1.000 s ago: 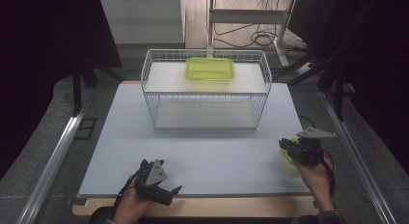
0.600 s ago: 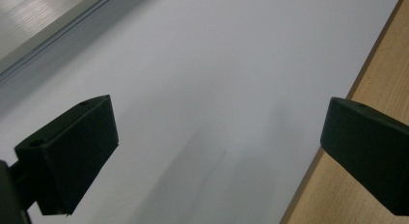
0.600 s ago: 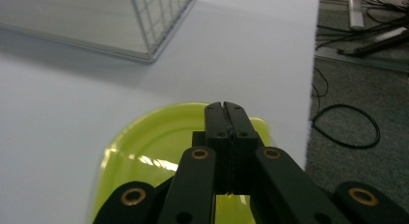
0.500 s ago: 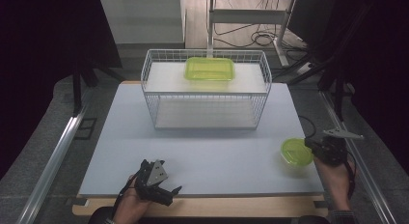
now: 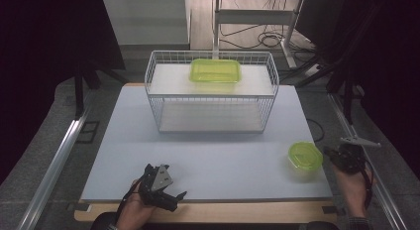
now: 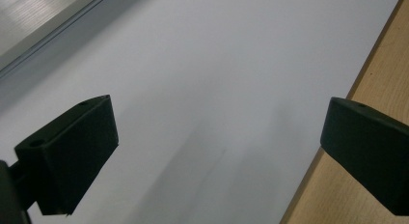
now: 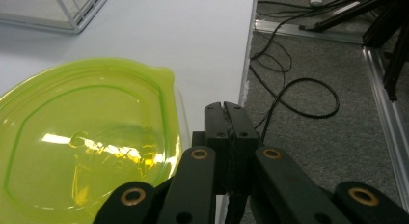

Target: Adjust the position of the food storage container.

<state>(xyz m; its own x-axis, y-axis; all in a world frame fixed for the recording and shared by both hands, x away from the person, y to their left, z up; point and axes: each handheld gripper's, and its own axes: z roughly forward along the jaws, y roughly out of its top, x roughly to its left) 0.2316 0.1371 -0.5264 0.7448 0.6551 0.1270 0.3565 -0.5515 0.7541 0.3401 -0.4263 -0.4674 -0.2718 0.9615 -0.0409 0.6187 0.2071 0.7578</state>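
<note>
Pale grey table (image 5: 208,155) over grey carpet, dim room; left gripper (image 6: 219,151) spread wide, right gripper (image 7: 225,119) pinched empty, seemingly just beside the round green container (image 5: 305,157).

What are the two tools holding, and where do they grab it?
Nothing. The right tool is shut with nothing between its jaws, beside the round green container. The left tool is open over the white table top.

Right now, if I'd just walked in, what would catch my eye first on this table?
Probably the two bright yellow-green plastic containers: a rectangular one on the upper shelf of the white wire rack at the far side of the table, and a round one near the table's right edge. The right gripper sits just beside the round one with its jaws shut, while the left gripper hovers open over the bare white board.
</note>
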